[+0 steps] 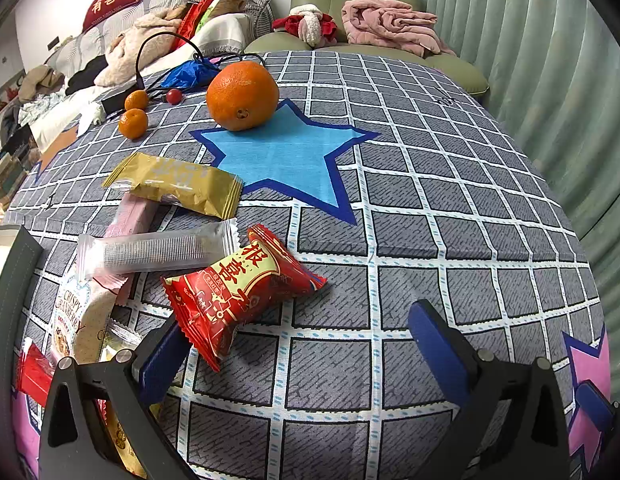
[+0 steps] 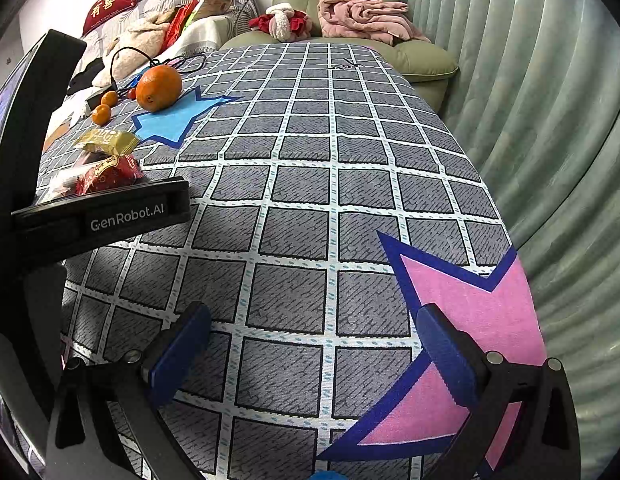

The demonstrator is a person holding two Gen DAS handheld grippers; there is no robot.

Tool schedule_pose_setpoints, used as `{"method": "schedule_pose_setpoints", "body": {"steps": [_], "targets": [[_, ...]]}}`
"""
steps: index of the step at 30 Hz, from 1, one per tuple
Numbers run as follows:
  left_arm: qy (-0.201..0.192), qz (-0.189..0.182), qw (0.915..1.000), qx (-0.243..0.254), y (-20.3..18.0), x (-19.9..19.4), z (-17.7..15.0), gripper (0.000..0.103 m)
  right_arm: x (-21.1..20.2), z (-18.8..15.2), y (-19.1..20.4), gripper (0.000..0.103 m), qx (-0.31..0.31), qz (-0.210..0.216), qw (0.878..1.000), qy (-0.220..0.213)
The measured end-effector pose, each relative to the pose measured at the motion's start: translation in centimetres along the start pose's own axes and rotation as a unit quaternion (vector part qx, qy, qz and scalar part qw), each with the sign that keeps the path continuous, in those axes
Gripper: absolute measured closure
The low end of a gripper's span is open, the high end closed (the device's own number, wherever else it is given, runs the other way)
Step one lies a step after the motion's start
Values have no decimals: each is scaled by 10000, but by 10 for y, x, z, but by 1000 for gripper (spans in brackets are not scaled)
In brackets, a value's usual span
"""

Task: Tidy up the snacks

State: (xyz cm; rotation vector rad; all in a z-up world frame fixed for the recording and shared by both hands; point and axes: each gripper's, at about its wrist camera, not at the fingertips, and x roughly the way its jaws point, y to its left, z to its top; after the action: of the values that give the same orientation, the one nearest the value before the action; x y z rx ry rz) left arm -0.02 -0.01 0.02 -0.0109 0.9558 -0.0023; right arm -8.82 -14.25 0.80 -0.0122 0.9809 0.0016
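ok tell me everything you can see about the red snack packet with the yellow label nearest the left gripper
The red crinkle-edged foil snack packet looks sealed and puffy, with serrated ends, a cream-yellow panel of red Chinese characters and small printed motifs. It lies flat and diagonal on the grey grid-patterned tablecloth, its lower end by the open left gripper's blue left finger pad, ungripped. Whether it touches the clear-wrapped wafer pack beside it is unclear. In the right wrist view it shows partly behind the other gripper's body.

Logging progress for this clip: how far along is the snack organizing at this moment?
Nothing looks sorted yet. The red packet, gold packet and clear-wrapped packet lie loosely overlapping on the tablecloth. Nothing is in hand: the left gripper is open beside the red packet, and the right gripper is open over bare cloth. All the gathering remains.
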Motion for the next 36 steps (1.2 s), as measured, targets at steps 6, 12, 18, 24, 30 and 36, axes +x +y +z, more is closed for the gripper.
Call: {"method": "schedule_pose_setpoints", "body": {"steps": [6,12,18,24,30,36], "targets": [[0,0,10000,0,0,0,0,0,0,0,0,0,0,0,10000,-1],[0,0,10000,0,0,0,0,0,0,0,0,0,0,0,10000,-1],[0,-1,10000,0,0,0,0,0,0,0,0,0,-1,0,10000,-2],[244,-126,9994,201,0,0,1,0,0,0,0,0,0,0,10000,-2],[735,-457,9951,481,0,-5,2,0,0,0,0,0,0,0,10000,-3],[585,-1145,9914,255,32,-51,-12,0,0,0,0,0,0,0,10000,-3]]}}
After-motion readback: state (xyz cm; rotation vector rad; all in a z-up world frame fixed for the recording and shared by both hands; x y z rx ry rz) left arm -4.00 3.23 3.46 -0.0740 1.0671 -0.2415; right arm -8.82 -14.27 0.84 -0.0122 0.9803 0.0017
